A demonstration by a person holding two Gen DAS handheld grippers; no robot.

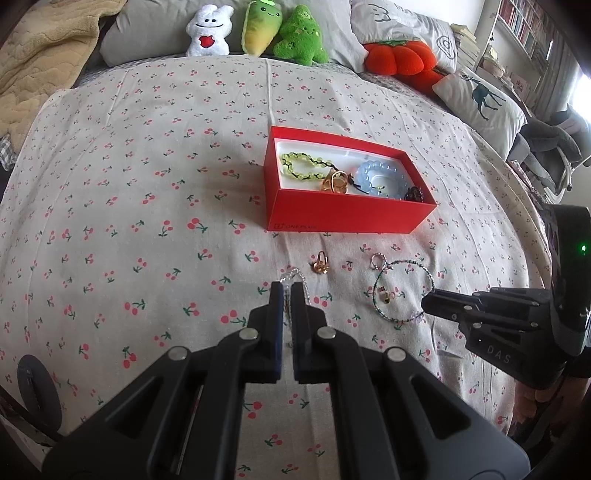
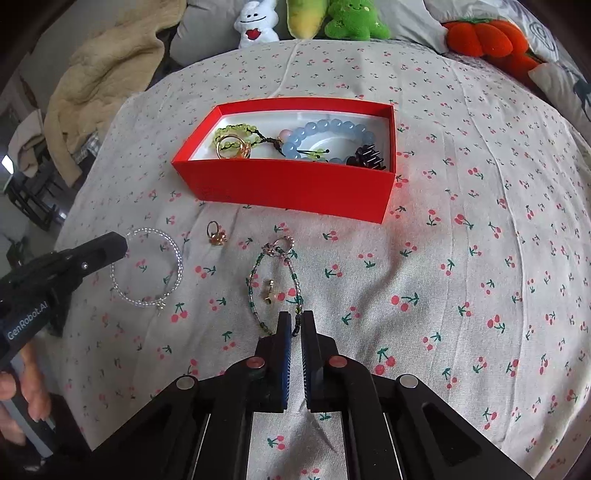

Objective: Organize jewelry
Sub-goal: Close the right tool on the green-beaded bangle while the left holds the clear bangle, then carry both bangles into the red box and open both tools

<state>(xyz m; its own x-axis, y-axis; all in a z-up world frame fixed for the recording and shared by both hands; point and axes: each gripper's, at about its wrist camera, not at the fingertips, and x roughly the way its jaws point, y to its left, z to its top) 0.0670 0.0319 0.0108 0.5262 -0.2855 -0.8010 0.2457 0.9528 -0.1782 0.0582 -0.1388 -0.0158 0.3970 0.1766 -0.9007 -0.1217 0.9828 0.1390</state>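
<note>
A red box on the cherry-print bedspread holds a yellow-green bead bracelet, a gold ring, a blue bead bracelet and a dark piece. In front of it lie a clear bead bracelet, a gold ring, a small pink ring, a thin green bead necklace and a small charm. My left gripper is shut on the clear bracelet's edge. My right gripper is shut on the green necklace's near end.
Plush toys, an orange pumpkin cushion and pillows line the bed's far side. A beige blanket lies at the far left. Bare bedspread lies left of the box in the left wrist view.
</note>
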